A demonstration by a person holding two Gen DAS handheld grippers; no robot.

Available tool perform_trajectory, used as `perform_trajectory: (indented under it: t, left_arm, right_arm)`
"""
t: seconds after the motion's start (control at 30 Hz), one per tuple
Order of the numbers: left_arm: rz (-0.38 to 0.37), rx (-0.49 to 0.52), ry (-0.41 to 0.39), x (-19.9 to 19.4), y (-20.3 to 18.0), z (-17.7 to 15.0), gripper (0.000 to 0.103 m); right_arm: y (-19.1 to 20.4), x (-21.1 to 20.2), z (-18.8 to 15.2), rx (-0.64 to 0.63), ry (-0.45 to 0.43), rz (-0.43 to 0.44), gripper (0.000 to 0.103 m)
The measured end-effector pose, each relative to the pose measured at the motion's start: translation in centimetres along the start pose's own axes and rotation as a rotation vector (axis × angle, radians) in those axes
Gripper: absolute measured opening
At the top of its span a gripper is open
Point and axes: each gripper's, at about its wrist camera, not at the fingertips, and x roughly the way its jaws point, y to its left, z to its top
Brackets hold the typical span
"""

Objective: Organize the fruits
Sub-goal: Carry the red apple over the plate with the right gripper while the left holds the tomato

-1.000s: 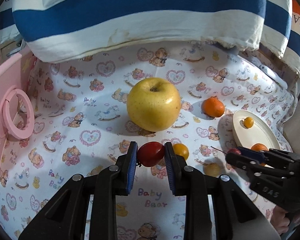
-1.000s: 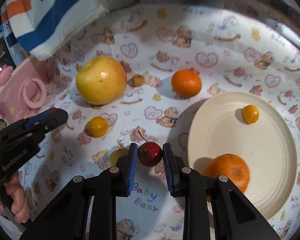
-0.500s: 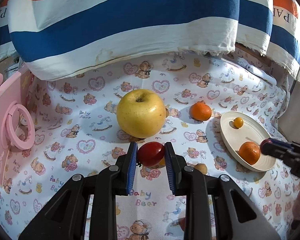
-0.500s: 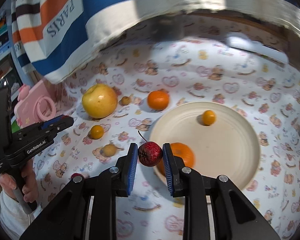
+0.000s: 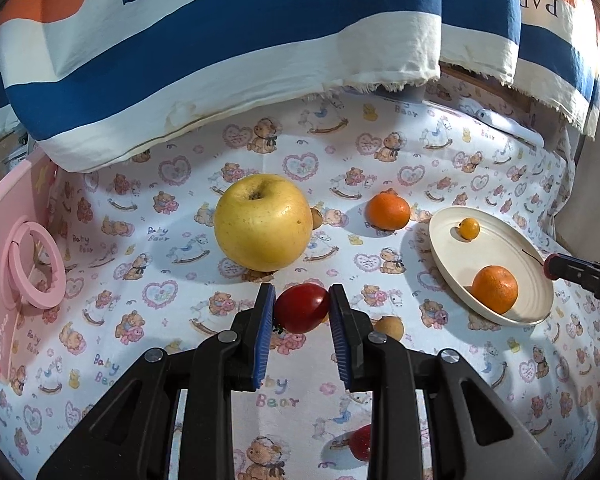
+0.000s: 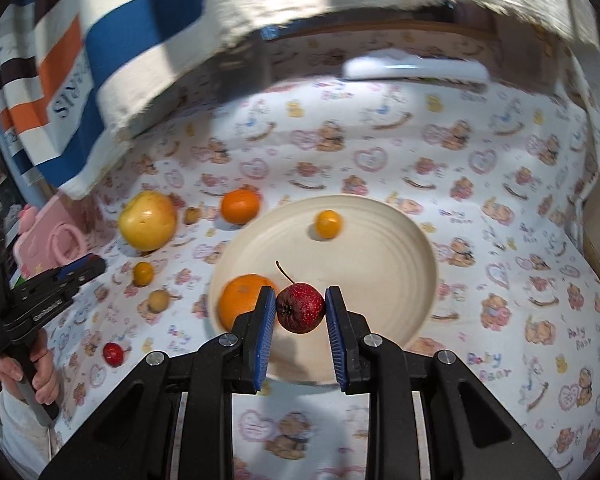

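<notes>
Gripping a smooth red cherry tomato (image 5: pixel 301 308), the left gripper (image 5: pixel 302 312) has both blue pads pressed on the fruit, held above the bear-print cloth (image 5: pixel 148 240). Right gripper (image 6: pixel 300 309) likewise clenched on a speckled dark-red hawthorn berry (image 6: pixel 301 307) with stem pointing up and left, poised over the near part of the cream plate (image 6: pixel 380 248).

Nearest on the cloth in the left wrist view: another small red fruit (image 5: pixel 361 442), partly hidden by the gripper's right finger. Just past the pads, to the right: a tan round fruit (image 5: pixel 389 327). Farther, centre: a large yellow apple (image 5: pixel 263 222), with a small brown fruit (image 5: pixel 317 218) touching or just behind its right side. Right of that, a tangerine (image 5: pixel 388 211) on the cloth, near the plate's far-left rim.

On the plate: a second tangerine (image 5: pixel 495 289) at the near side, a small yellow-orange cherry tomato (image 5: pixel 469 228) at the far side.

Left edge: pink toy camera (image 5: pixel 16 264). Far: striped blue, white and orange fabric (image 5: pixel 220 40) hanging over the cloth.
</notes>
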Motion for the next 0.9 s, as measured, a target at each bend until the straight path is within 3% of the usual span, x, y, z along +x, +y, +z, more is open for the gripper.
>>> perform_trajectory:
  t: [0.33, 0.8, 0.9]
  left_arm:
    - [-0.001, 0.01, 0.008, 0.2, -0.4, -0.3, 0.026]
    - [-0.003, 0.04, 0.001, 0.0, -1.1, -0.4, 0.026]
    - [-0.005, 0.041, -0.002, -0.1, -1.2, -0.4, 0.026]
  right_arm:
    - [-1.6, 1.9, -0.7, 0.03, 0.071, -0.103, 0.026]
    - [-1.4, 3.1, -1.4, 0.004, 0.105, -0.135, 0.026]
    - [-1.5, 3.1, -1.3, 0.011, 0.101, -0.124, 0.031]
